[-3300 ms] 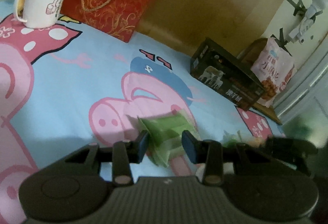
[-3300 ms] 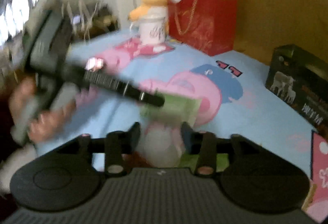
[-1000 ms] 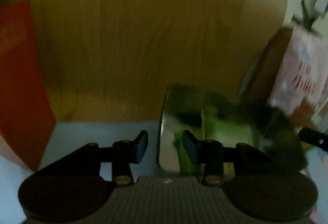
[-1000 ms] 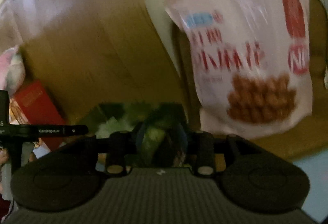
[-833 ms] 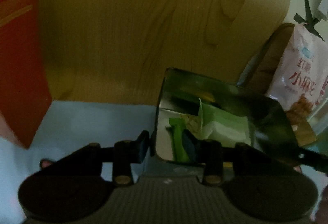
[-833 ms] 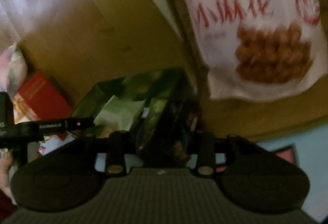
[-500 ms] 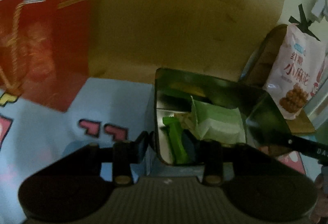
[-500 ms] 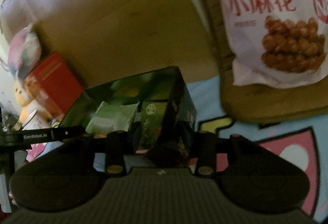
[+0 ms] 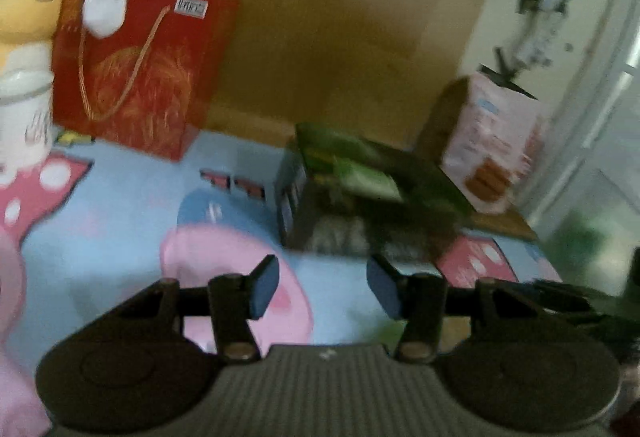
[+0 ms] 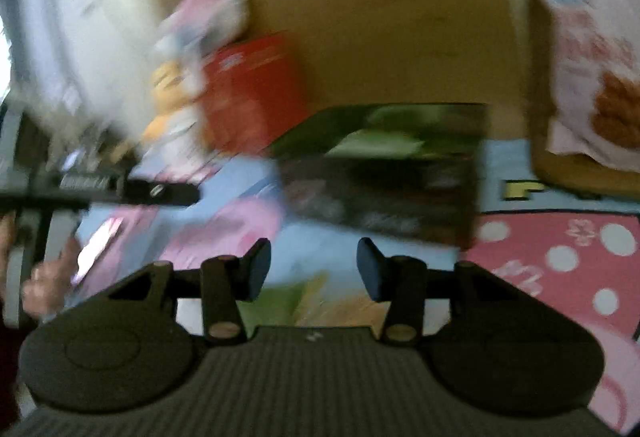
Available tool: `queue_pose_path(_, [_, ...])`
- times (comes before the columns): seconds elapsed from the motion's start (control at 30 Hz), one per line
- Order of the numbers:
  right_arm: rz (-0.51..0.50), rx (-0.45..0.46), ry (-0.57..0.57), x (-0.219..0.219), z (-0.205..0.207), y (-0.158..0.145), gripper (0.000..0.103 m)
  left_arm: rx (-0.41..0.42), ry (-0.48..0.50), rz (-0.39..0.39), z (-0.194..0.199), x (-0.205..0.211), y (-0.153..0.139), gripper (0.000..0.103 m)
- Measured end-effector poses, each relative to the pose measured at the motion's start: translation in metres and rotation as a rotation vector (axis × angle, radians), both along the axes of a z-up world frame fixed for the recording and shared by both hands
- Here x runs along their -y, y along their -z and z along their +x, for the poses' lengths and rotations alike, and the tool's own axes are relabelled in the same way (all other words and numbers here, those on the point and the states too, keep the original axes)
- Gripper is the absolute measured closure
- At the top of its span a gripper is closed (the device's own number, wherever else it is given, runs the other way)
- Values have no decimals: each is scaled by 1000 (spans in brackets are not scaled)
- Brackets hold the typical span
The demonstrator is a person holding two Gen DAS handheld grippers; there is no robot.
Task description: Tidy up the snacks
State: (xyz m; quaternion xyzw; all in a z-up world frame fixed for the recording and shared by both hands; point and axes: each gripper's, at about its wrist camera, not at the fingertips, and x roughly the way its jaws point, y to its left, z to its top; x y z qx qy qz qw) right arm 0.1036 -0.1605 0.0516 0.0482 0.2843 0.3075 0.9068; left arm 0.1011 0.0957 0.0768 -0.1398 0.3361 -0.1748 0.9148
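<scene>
Both jaws are spread and empty: left gripper (image 9: 322, 287), right gripper (image 10: 312, 269). Green packets (image 9: 366, 179) are seen inside the dark box (image 10: 384, 193) just ahead, presumably deposited there for tidiness.

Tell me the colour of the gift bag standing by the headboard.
Red with gold patterning, clearest in the left wrist view: gift bag.

Colours and patterns, both wrist views

Dark box (image 9: 352, 229) black outside, green packets (image 9: 360, 177) within; at its 10 o'clock, red gift bag (image 9: 140, 73) with gold swirls and gold cord. At 2 o'clock, pale pink snack bag (image 9: 496, 145) showing brown pieces. Sheet (image 9: 120, 205) light blue with pink cartoon pig; pink white-dotted patch (image 10: 560, 249). Yellow plush (image 9: 24, 5). Gripper pads (image 9: 264, 287) blue.
</scene>
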Motion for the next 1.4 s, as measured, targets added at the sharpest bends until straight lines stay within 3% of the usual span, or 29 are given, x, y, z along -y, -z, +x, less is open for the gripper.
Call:
queue_pose_path(0.13, [-55, -12, -149, -44, -27, 9, 53, -14, -8, -36, -36, -11, 15, 53])
queue_pose_path(0.3, [-114, 4, -201, -99, -21, 18, 53, -65, -85, -115, -60, -37, 32, 53])
queue_pose_path(0.4, [-147, -38, -195, -119, -6, 26, 68, -82, -126, -152, -72, -53, 38, 53])
queue_pose_path(0.63, [166, -246, -203, -137, 31, 27, 69, -85, -223, -220, -85, -88, 44, 53])
queue_pose_path(0.77, [103, -233, -202, -154, 27, 34, 69, -105, -234, -242, -79, -95, 50, 53])
queue_pose_path(0.9, [229, -322, -148, -127, 38, 39, 70, -115, -215, -264, -71, -92, 56, 53])
queue_pose_path(1.0, [243, -319, -111, -102, 35, 39, 68, -105, -180, -265, -63, -81, 54, 53])
queue_pose_path(1.07, [215, -299, -103, -92, 27, 38, 68, -93, -155, -260, -59, -74, 51, 53])
queue_pose_path(1.17, [92, -238, -119, -91, 13, 37, 67, -93, -123, -253, -49, -61, 52, 53])
queue_pose_path(1.4, [-208, 13, -209, -119, -17, 36, 67, -94, -96, -181, -34, -37, 53, 56])
